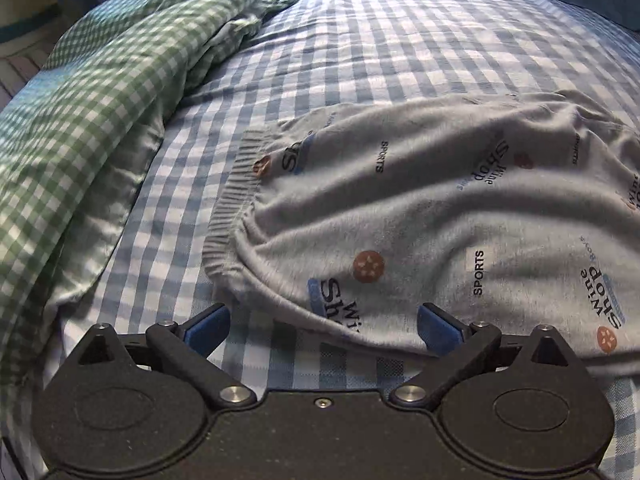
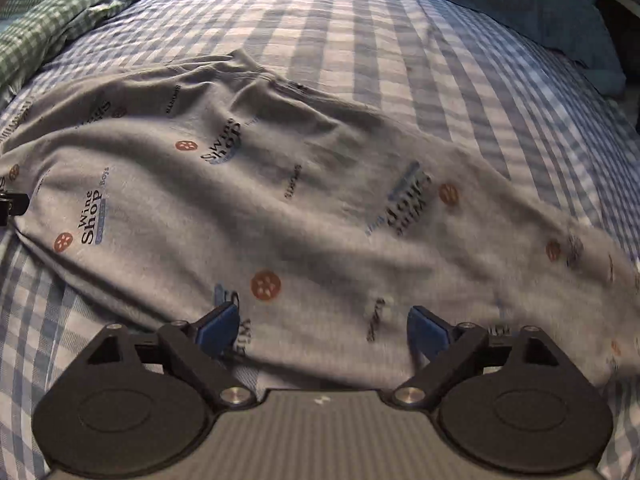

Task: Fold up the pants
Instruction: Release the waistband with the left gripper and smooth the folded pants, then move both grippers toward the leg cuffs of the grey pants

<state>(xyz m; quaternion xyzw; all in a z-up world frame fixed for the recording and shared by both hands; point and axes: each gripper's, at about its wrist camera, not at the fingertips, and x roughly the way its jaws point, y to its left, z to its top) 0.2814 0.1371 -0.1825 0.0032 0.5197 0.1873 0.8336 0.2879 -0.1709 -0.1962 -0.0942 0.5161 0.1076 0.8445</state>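
Two hand-held grippers are in your hands, and both stand spread wide with nothing between their blue pads. Your left hand-held gripper (image 1: 323, 326) sits low over the bed (image 1: 392, 40), at the near edge of the pants (image 1: 420, 216), close to the ribbed waistband (image 1: 236, 196). Its right pad (image 1: 436, 330) overlaps the cloth edge in the picture, while its left pad (image 1: 210, 330) is over bare checked sheet; whether either touches the fabric, you cannot tell from here.

Your right hand-held gripper (image 2: 322, 332) is further along the same garment, also at the near edge, with both pads (image 2: 220, 330) over the grey cloth. Contact there is just as unclear, and the far right part of that view is blurred.

The pants lie spread lengthwise across the blue-and-white checked sheet, wrinkled, grey, printed with "Wine Shop", "SPORTS" and small orange round marks. The waistband end points to your left. A green checked blanket (image 1: 92, 112) is bunched along the left side of the bed, just beside the waistband but apart from it. A dark blue cloth (image 2: 520, 4) lies at the far right corner of the bed, well apart from the pants.
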